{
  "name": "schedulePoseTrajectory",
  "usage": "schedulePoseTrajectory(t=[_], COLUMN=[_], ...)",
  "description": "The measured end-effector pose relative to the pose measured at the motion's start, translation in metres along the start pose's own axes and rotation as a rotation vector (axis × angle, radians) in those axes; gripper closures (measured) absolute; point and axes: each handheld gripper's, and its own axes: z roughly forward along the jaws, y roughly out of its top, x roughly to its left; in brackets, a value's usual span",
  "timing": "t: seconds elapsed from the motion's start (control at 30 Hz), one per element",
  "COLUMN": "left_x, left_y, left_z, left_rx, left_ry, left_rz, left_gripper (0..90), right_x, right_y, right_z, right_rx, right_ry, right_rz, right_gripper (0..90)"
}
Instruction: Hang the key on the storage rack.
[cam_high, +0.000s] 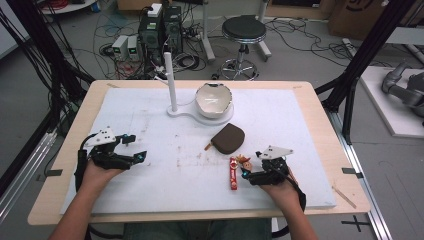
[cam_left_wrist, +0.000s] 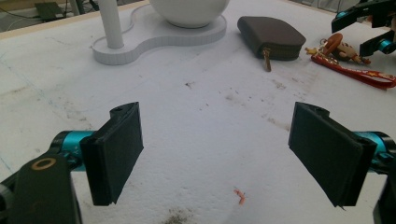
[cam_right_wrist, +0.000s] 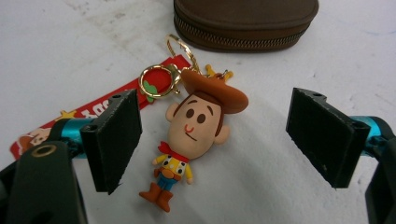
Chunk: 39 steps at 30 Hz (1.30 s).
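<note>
Keychain (cam_right_wrist: 194, 135) between spread jaws — pouch (cam_right_wrist: 245, 21) just beyond.

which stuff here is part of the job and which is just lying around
In the job: cowboy keychain with its red strap, lying between the open jaws of the right gripper.

Lying about: brown zip pouch, white bowl on its white stand, left gripper, open over bare table.

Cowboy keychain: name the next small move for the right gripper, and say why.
Probably lower the right gripper and close it on the cowboy keychain. Its jaws stand open on either side of the figure, which lies flat on the white board, not yet touched. The brown pouch lies just beyond, so keep the approach short.
</note>
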Motion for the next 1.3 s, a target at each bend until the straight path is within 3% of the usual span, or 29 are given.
schedulePoseTrajectory(t=[0.17, 0.4, 0.47, 0.5, 0.67, 0.87, 0.97, 1.23, 1.3], left_x=[0.000, -0.001, -0.002, -0.002, -0.002, -0.003, -0.004, -0.004, -0.004], left_y=[0.000, -0.001, -0.001, -0.001, -0.001, -0.001, -0.001, 0.000, 0.000], left_z=[0.000, 0.002, 0.004, 0.004, 0.004, 0.006, 0.006, 0.005, 0.004], left_rx=[0.002, 0.011, 0.016, 0.016, 0.021, 0.035, 0.036, 0.032, 0.026], left_ry=[-0.001, -0.005, -0.007, -0.007, -0.001, -0.007, -0.009, -0.009, -0.006], left_rz=[0.001, 0.002, 0.005, 0.005, 0.005, 0.002, 0.007, 0.008, 0.007], left_gripper=[17.7, 17.7, 17.7, 17.7, 17.7, 17.9, 18.0, 18.0, 18.0], right_x=[0.002, 0.000, -0.001, -0.001, -0.002, -0.003, -0.003, -0.003, -0.003], right_y=[0.000, 0.003, 0.003, 0.004, 0.005, 0.005, 0.005, 0.006, 0.008], right_z=[0.011, 0.015, 0.016, 0.016, 0.018, 0.018, 0.017, 0.016, 0.013], right_rx=[0.038, 0.061, 0.066, 0.070, 0.075, 0.066, 0.059, 0.063, 0.042], right_ry=[0.004, 0.012, 0.027, 0.026, 0.036, 0.073, 0.066, 0.068, 0.068], right_rz=[-0.019, -0.003, -0.010, -0.016, -0.015, -0.034, -0.043, -0.044, -0.043], right_gripper=[18.4, 19.2, 28.1, 28.1, 29.7, 40.7, 46.3, 47.7, 47.9])
